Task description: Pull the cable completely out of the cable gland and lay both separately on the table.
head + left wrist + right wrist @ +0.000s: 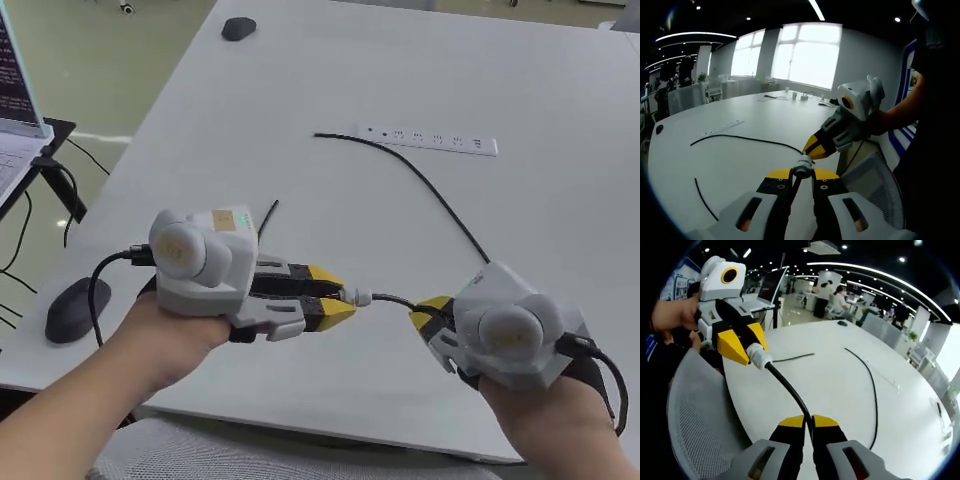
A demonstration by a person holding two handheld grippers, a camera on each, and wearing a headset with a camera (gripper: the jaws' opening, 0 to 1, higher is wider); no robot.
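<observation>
A small white cable gland (355, 297) is held above the table's near edge, with my left gripper (338, 297) shut on it. A black cable (392, 300) comes out of the gland, and my right gripper (428, 315) is shut on it a short way to the right. The rest of the cable (440, 200) trails across the white table (300, 90) toward the power strip. In the left gripper view the gland (802, 165) sits between my yellow-tipped jaws. The right gripper view has the cable (787, 385) running from my jaws up to the gland (757, 356).
A white power strip (428, 139) lies at the far middle of the table. A short loose black wire (267, 220) lies near the left gripper. One dark mouse (238, 28) sits far back, another (75, 308) at the left edge. A grey mesh chair (695, 415) stands below.
</observation>
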